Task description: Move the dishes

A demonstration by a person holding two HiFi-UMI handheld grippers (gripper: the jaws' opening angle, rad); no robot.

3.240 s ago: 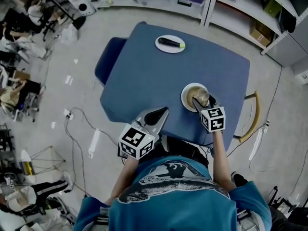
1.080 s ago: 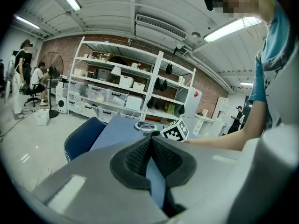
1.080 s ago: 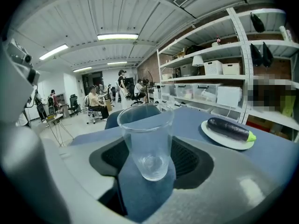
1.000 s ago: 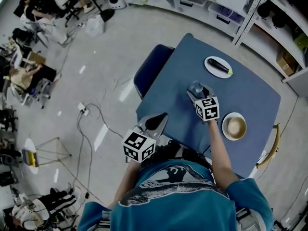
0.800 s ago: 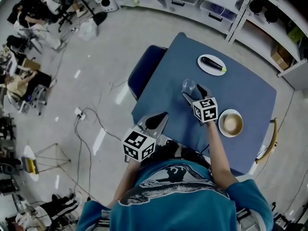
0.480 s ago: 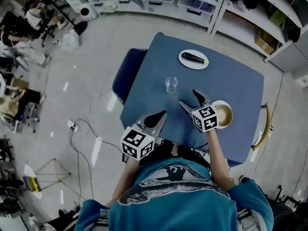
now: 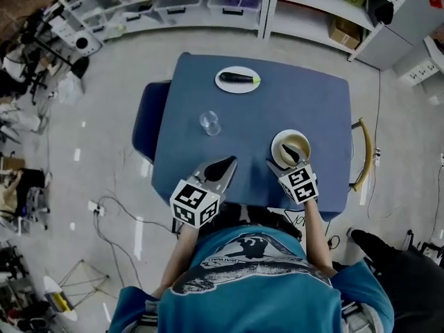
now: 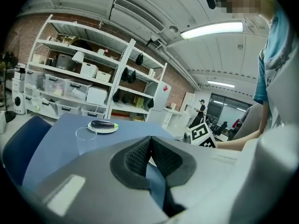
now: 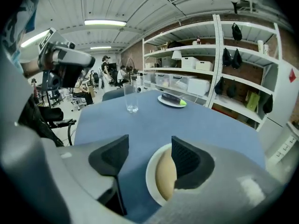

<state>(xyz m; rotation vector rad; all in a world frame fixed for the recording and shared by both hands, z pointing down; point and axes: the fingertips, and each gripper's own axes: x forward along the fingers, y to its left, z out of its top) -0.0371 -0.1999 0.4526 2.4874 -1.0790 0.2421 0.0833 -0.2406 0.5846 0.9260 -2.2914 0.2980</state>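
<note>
Jaws of the right hand-held gripper (image 9: 148, 157) are standing apart, with the near rim of the cream bowl (image 7: 277, 139) lying between them. Left hand-held gripper (image 8: 149, 149) is hovering left of the bowl, its jaws pressing together on nothing. Clear glass (image 7: 209, 122) is standing well left of the bowl, and a plate (image 7: 236, 89) carrying an eggplant (image 7: 239, 78) is sitting beyond the bowl, all on the blue desk (image 7: 316, 96).

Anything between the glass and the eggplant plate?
Nothing. Only bare blue table lies between the glass and the plate, as the head view shows.
</note>
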